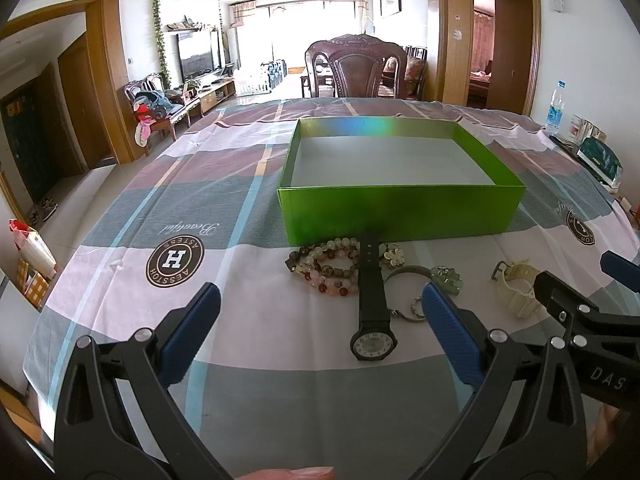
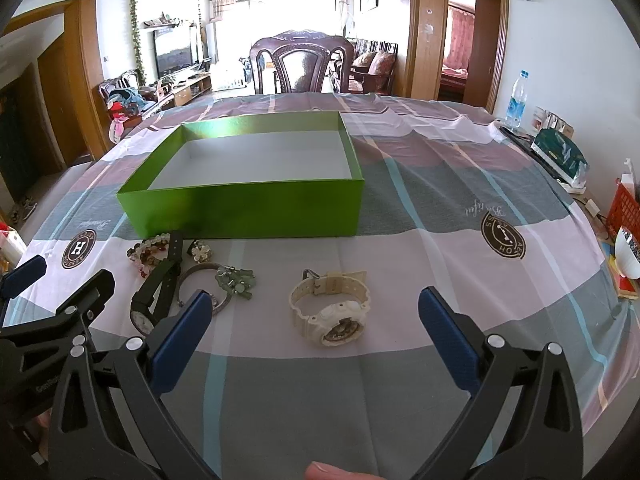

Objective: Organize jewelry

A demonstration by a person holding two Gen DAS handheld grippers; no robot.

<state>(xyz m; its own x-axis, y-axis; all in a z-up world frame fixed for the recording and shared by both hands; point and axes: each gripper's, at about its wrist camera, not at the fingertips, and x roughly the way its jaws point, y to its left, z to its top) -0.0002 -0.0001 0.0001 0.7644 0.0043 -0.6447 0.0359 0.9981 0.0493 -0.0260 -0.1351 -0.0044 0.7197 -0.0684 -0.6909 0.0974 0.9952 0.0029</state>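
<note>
An open green box (image 1: 400, 212) with a white inside stands on the table; it also shows in the right wrist view (image 2: 248, 208). In front of it lie bead bracelets (image 1: 328, 266), a black watch (image 1: 372, 308), a metal bangle with a green charm (image 1: 444, 278) and a cream watch (image 1: 516, 288) (image 2: 332, 308). My left gripper (image 1: 320, 296) is open and empty, just short of the black watch. My right gripper (image 2: 316, 302) is open and empty, with the cream watch lying between its fingers' line.
A dark wooden chair (image 1: 356, 68) stands behind the table's far edge. At the right edge are a water bottle (image 2: 518, 98), a dark green packet (image 2: 560, 158), a red basket (image 2: 622, 210) and a bowl (image 2: 628, 258).
</note>
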